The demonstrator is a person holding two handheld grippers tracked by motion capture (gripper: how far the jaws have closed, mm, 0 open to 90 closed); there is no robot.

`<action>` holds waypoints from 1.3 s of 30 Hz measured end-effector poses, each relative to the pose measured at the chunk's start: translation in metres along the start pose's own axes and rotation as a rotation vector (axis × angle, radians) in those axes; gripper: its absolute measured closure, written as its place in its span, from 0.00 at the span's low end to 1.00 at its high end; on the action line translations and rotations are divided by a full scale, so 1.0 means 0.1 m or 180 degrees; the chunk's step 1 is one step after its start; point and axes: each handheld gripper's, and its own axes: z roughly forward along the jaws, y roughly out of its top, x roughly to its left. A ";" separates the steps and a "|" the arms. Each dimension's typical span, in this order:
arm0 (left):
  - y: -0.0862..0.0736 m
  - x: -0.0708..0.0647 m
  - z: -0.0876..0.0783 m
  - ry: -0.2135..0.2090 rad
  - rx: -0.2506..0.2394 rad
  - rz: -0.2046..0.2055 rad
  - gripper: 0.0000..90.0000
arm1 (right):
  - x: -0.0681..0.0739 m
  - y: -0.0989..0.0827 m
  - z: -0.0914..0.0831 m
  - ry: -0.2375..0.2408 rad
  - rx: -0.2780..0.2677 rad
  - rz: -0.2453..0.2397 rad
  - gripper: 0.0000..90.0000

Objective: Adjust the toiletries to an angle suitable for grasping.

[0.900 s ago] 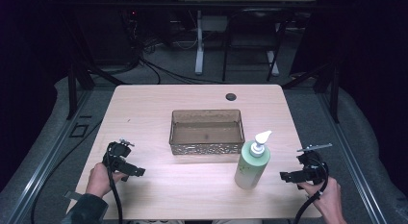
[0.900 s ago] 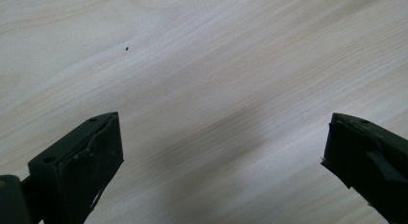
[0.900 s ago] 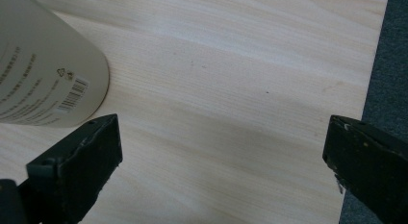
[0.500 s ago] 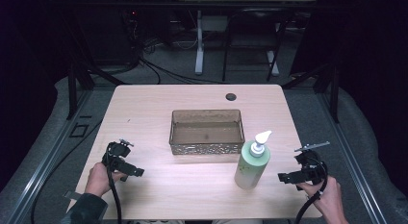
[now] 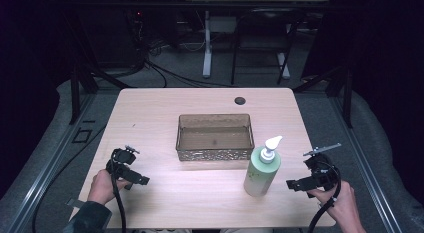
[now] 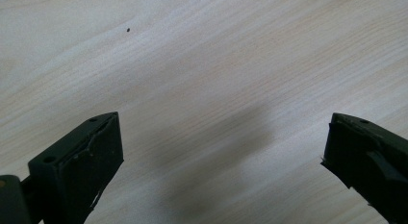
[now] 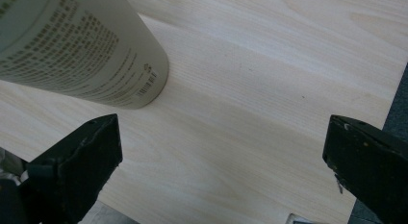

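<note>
The right gripper (image 5: 296, 183) is sitting with its jaws spread wide and nothing between them, hovering just beside the pump bottle (image 5: 262, 169) near the table's front right, the person's right hand (image 5: 340, 205) wrapping its handle. In the right gripper view that bottle (image 7: 82, 46) is leaning in at the upper left, its top cut off by the frame edge, and its pale green wall is showing blocks of small dark print and what is probably a barcode near the base; the lettering is running too fine and blurred to read, so no brand is coming through. From the high view the print is vanishing altogether, but the white pump head is showing, standing upright on the wooden table (image 5: 165, 108). Behind the bottle, the clear brown tray (image 5: 214, 152) is resting mid-table, apart from both grippers. Over on the near left, the left gripper (image 5: 141, 180) is also standing wide and empty in the left hand (image 5: 102, 187); its own view is looking down on bare wood grain with one tiny dark speck (image 6: 128, 29). A small dark round hole (image 5: 240, 100) is sitting near the table's far edge.
</note>
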 end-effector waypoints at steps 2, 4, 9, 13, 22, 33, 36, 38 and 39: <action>0.00 0.00 0.00 0.0001 0.0011 0.0006 0.00 | 0.01 0.02 -0.02 0.0018 0.0010 -0.0005 0.00; 0.00 0.00 0.01 0.0001 0.0025 0.0005 0.00 | 0.02 0.03 -0.04 0.0019 0.0056 -0.0065 0.00; 0.00 -0.01 0.03 -0.0008 0.0049 -0.0004 0.00 | 0.08 0.07 -0.08 0.0097 0.0103 -0.0108 0.00; 0.00 -0.01 0.03 -0.0014 0.0065 0.0019 0.00 | 0.14 0.11 -0.14 0.0137 0.0100 -0.0165 0.00; 0.00 -0.02 0.04 -0.0016 0.0096 0.0019 0.00 | 0.31 0.19 -0.34 0.0214 0.0071 -0.0307 0.00; 0.00 -0.02 0.05 -0.0033 0.0137 0.0043 0.00 | 0.49 0.32 -0.56 0.0329 -0.0051 -0.0415 0.00; 0.00 -0.02 0.06 -0.0049 0.0141 0.0043 0.00 | 0.52 0.37 -0.62 0.0362 -0.0085 -0.0448 0.00; 0.00 -0.03 0.07 -0.0069 0.0148 0.0030 0.00 | 0.54 0.41 -0.66 0.0390 -0.0086 -0.0470 0.00; 0.00 -0.03 0.07 -0.0078 0.0162 0.0050 0.00 | 0.56 0.43 -0.68 0.0394 -0.0098 -0.0469 0.00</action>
